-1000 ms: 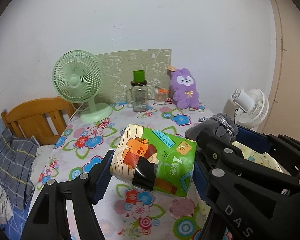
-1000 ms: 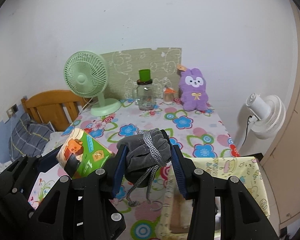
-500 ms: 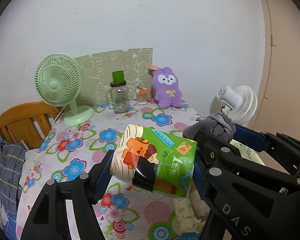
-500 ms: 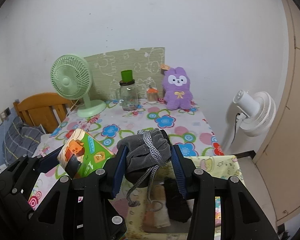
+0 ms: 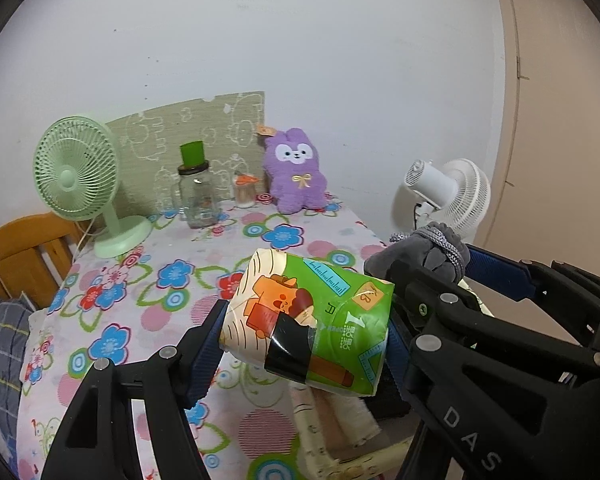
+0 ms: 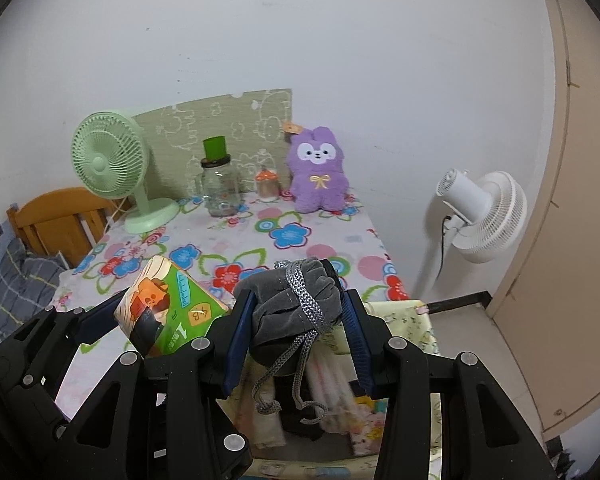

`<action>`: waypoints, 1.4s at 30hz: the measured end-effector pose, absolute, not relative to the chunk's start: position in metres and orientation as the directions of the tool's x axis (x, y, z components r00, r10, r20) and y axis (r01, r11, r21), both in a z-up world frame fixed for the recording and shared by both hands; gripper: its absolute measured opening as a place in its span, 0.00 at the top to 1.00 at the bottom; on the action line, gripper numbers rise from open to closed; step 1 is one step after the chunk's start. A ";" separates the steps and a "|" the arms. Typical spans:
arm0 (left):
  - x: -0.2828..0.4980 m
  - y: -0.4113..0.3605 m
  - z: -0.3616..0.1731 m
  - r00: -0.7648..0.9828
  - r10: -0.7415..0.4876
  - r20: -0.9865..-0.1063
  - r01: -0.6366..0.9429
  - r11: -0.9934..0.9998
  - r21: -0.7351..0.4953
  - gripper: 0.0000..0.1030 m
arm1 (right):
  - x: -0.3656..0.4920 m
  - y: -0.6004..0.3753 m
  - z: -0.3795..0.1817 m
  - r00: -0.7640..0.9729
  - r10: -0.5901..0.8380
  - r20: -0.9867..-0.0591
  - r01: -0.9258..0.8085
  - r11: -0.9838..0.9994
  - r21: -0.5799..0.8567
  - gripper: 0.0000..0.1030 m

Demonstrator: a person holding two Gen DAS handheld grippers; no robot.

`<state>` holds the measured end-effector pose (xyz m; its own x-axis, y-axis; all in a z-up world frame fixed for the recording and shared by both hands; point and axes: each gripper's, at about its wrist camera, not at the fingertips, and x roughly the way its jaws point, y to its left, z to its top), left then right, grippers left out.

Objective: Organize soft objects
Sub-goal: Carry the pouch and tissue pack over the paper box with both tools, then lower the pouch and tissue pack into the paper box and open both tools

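— Two things are held; what shows in the left wrist view?
— The left hand-held gripper (image 5: 306,330) is clamped on a soft rectangular tissue pack in glossy green and cream wrapper (image 5: 306,320), printed with an orange cartoon figure and a large "1", with a strip of black tape across it. "DAS" is moulded on the black finger. It hangs above the table in a flowered cloth (image 5: 148,292), at the edge over a fabric-lined storage box (image 5: 340,452) with rolled pale cloths in it.
— And the right wrist view?
— The right hand-held gripper (image 6: 296,320) is clamped, blue pads on both sides, on a grey velvety drawstring pouch (image 6: 292,308); its braided grey cord (image 6: 304,344) dangles into the same box. At the back stand a fluffy purple plush rabbit (image 6: 318,170), a mint-green plastic desk fan (image 6: 108,160) and a clear glass jar with a green cup on its lid (image 6: 219,188).
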<state>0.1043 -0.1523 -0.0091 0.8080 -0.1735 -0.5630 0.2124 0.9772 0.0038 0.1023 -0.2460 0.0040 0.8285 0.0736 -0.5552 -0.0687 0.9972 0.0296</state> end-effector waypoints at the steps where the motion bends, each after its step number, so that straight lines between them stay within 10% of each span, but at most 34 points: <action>1: 0.105 -0.154 -0.010 0.807 -0.177 -0.564 0.217 0.976 0.004 0.28 | 0.102 -0.249 0.003 0.828 0.070 -0.556 -0.064 0.998 0.029 0.54; 34: 0.119 -0.211 -0.065 0.685 -0.232 -0.691 0.346 0.938 0.028 0.28 | 0.116 -0.313 -0.062 0.720 0.055 -0.692 0.056 0.989 0.138 0.54; 42: 0.115 -0.212 -0.069 0.677 -0.224 -0.701 0.348 0.937 0.036 0.28 | 0.113 -0.314 -0.064 0.719 0.039 -0.694 0.052 0.993 0.109 0.36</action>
